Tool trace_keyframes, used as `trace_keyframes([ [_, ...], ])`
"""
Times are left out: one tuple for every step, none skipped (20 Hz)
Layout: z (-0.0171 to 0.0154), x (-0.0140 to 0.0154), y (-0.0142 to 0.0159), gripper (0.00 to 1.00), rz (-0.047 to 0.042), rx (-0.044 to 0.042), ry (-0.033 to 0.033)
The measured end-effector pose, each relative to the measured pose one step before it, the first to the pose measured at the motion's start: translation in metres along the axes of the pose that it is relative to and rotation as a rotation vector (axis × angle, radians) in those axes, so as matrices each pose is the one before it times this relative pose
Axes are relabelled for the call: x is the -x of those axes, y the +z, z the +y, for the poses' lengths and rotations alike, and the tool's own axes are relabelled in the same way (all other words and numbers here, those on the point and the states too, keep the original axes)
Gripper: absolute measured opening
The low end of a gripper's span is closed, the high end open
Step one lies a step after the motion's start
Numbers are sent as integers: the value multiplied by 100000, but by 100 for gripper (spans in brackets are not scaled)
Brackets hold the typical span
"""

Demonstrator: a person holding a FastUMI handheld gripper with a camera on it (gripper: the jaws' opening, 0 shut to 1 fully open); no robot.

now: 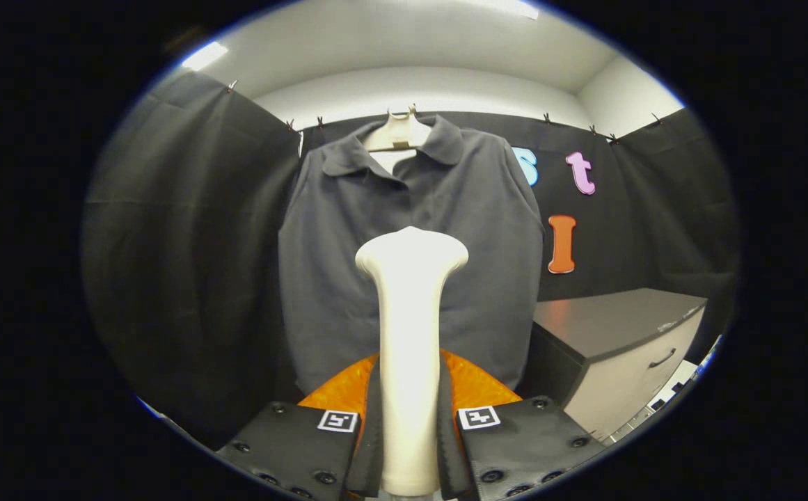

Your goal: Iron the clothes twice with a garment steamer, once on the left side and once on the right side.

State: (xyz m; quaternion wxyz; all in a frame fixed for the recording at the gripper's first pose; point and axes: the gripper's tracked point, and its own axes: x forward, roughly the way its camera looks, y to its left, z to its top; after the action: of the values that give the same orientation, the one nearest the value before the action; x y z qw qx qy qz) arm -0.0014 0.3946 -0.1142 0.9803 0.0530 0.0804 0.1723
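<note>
A dark grey polo shirt (pixel 410 243) hangs on a pale hanger (pixel 398 132) against the black cloth wall, straight ahead of me. My gripper (pixel 409 431) is shut on the cream garment steamer (pixel 409 334), both fingers pressing the sides of its handle. The steamer stands upright between the fingers, its wide head (pixel 411 252) overlapping the middle of the shirt's front, a short way off it. An orange part (pixel 470 383) of the steamer shows behind the handle, just above the fingers.
A cabinet (pixel 626 348) with a dark top and a pale drawer front stands to the right of the shirt, close to its lower hem. Black cloth walls close in on the left and behind.
</note>
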Motion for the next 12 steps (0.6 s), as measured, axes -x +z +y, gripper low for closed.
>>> trace_keyframes([
  [1181,-595,1525,39,-2870,-730,1217],
  [939,-917,1086,39,-1577,-595,888],
  [876,-556,514,39,-999,-661,1099],
  [1013,-895,647,39,-962,-733,1379],
  [934,-706,510,39,-931,-945,1289],
  [765,-682,437,39,-611,-666,1280],
  [705,-779,362,39,-607,-193,1186],
  [510,-582,243,39,-336,276,940],
  [449,-598,274,39,-457,522,661],
  [263,-456,137,39,-236,605,155],
  [149,-420,104,39,6,449,-197],
  [80,-395,46,38,4,279,-633],
])
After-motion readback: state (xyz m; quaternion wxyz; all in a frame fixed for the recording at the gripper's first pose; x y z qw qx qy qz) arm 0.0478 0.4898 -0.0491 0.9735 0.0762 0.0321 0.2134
